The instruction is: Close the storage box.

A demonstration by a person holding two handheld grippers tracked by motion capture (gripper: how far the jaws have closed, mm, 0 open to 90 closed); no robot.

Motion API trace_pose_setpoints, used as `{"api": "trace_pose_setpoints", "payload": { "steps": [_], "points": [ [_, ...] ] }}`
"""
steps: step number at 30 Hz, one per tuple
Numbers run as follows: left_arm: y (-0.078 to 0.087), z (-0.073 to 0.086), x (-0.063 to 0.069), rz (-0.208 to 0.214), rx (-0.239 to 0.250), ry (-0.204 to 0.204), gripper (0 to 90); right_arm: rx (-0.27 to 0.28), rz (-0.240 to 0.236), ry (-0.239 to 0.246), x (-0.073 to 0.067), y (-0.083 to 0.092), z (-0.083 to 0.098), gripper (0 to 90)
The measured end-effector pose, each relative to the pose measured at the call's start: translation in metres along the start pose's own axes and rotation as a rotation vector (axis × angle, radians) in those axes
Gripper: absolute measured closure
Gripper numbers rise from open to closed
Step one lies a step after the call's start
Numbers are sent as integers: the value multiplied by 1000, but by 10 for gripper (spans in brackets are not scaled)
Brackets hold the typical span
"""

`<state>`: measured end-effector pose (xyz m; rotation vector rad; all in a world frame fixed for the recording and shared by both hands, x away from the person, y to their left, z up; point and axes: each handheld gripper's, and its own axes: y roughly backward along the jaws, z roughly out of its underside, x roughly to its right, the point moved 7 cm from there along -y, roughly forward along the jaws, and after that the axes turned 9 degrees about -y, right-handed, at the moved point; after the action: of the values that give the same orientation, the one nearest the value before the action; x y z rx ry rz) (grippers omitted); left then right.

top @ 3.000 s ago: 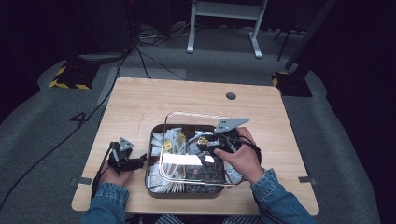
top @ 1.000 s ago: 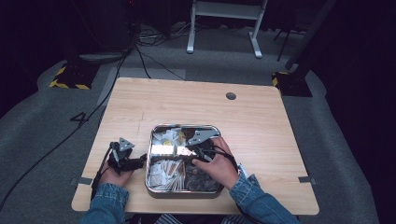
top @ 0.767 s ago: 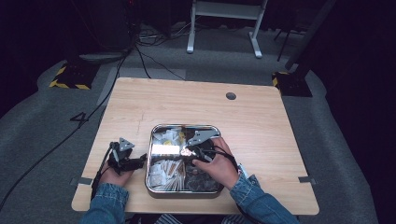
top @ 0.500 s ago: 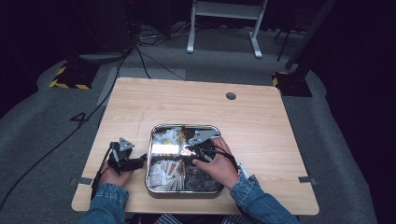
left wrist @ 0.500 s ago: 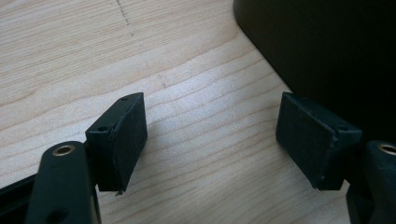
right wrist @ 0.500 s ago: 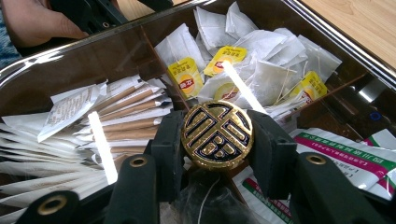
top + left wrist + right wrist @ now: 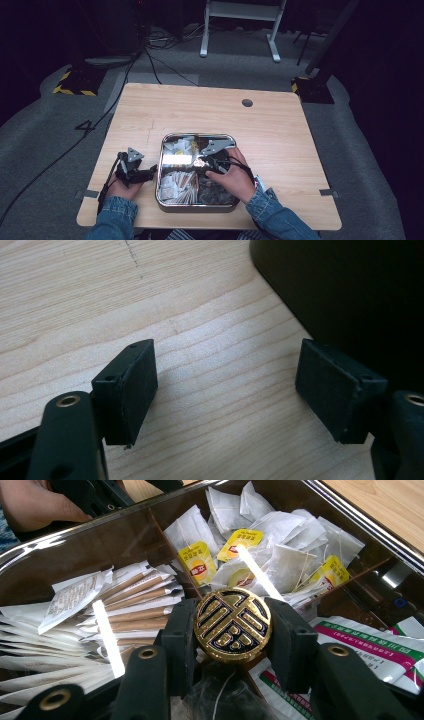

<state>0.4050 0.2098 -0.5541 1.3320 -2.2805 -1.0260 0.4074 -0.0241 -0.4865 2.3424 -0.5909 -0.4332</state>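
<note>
Gone from above the tin: the clear lid, lifted over it three seconds back, now set down flat on the box; nothing shifted in the last second. Left of the tin, resting on the tabletop: left claw, held in the left hand, jaws spread wide and released, bare wood between the pads, dark tin wall just beside the far pad. At the centre, on the near half of the tabletop: square metal tin, split by dividers into compartments. Inside the tin, seen through the lid: white tea bags with yellow tags in the far compartment, paper-wrapped sticks in the left one, green-and-pink printed sachets at the right. Over the tin's middle: right claw, in the right hand, clenched on the round gold-and-black knob, one pad pressed to each side of it, knob upright at the lid's centre.
</note>
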Motion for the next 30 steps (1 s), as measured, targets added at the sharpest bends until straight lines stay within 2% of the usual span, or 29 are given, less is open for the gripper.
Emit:
{"api": "trace_pose_setpoints", "payload": {
  "steps": [9,12,14,19,30],
  "points": [
    [0,0,0,-1,0,0,251,5,-30,-24,0,1,0,556],
    [0,0,0,0,0,0,251,28,-49,-29,-1,2,-3,478],
    [0,0,0,-1,0,0,252,31,-49,-30,-1,4,-4,474],
    [0,0,0,-1,0,0,252,64,-50,-17,-1,15,-12,451],
    [3,4,0,-2,-1,8,246,148,-64,-45,9,53,-21,446]
  ]
}}
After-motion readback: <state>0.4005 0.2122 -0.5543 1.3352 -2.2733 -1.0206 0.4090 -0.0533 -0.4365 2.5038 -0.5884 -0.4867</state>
